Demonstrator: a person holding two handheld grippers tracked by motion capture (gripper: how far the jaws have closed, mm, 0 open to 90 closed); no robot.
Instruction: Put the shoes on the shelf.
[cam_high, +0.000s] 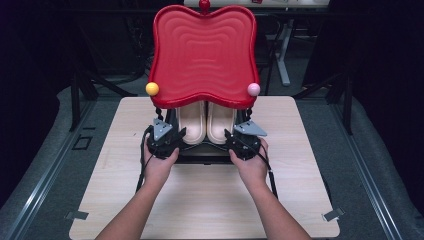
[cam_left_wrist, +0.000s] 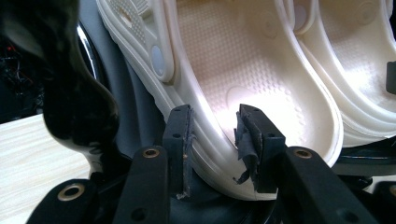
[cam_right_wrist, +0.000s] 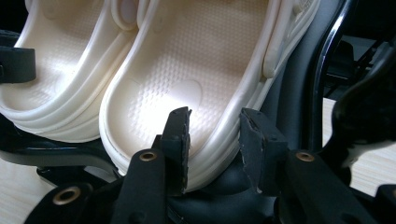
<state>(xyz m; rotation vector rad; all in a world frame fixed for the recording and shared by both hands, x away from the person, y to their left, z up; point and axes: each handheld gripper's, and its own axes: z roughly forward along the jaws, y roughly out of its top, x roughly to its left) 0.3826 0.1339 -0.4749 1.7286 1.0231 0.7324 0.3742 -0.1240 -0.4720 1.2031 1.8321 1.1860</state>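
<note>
1. Two cream clogs side by side on a black stand at the middle of the desk, heels toward the person, toes tucked under the red tray.
2. Left gripper at the near left corner of the stand, jaws narrowly parted and straddling the heel rim of the left clog, one pad inside, one outside, pressing on the rim.
3. Right gripper at the near right corner of the stand, jaws likewise closed on the heel rim of the right clog.
4. Yellow ball and pink ball at the tray's lower corners, above the stand.
</note>
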